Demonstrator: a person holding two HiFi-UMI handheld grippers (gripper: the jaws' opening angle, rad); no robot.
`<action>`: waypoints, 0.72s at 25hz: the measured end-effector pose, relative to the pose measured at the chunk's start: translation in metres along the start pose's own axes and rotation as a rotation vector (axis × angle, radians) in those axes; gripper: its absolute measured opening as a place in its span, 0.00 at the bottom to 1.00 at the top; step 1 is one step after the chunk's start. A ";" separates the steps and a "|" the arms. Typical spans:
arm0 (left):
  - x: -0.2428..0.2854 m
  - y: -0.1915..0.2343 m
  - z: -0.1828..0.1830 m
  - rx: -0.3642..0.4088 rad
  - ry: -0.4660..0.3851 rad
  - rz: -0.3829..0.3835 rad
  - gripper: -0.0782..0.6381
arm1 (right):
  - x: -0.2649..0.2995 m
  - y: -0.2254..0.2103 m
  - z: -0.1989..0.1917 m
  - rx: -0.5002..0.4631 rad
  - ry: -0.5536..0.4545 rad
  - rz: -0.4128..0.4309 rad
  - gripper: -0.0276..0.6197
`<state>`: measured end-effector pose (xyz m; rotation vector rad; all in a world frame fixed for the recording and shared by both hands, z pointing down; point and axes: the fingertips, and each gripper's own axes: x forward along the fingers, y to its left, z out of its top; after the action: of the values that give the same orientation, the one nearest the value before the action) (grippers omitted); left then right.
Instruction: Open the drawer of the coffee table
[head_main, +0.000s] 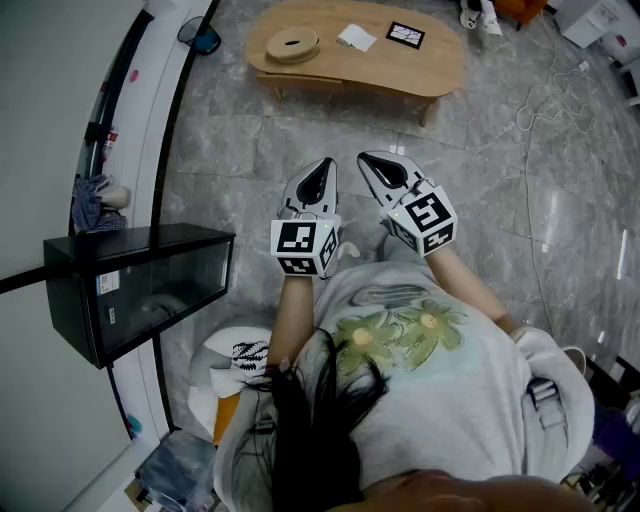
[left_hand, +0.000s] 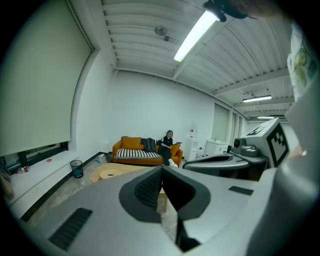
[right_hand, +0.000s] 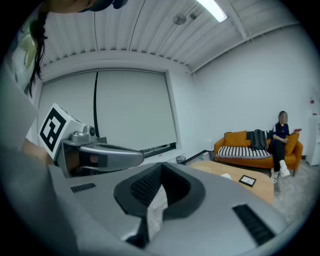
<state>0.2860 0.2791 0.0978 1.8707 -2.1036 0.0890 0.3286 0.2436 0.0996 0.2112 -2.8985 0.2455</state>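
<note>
Not started: left gripper (head_main: 320, 172) and right gripper (head_main: 372, 165) both have jaws closed and empty, well short of the table (head_main: 400, 72) at 12 o'clock; approach, grab and drawer pull all remain.

Head view: we look steeply down; coffee table (head_main: 330, 65) far off at 12 o'clock.
Gripper views: we face forward, both sharing that distant table.

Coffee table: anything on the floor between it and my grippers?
No. The head view shows only bare grey floor between the coffee table and the shut left gripper and right gripper.
</note>
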 end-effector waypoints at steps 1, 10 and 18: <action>-0.003 0.004 -0.001 0.003 0.002 -0.007 0.13 | 0.003 0.005 0.000 0.001 -0.001 -0.006 0.05; -0.036 0.040 -0.016 0.016 0.015 -0.054 0.13 | 0.026 0.042 -0.013 -0.017 -0.022 -0.079 0.05; -0.031 0.078 -0.032 -0.011 0.049 -0.063 0.13 | 0.052 0.054 -0.031 0.012 0.040 -0.071 0.05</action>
<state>0.2190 0.3277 0.1327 1.9070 -2.0076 0.1074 0.2762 0.2958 0.1330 0.3071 -2.8439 0.2520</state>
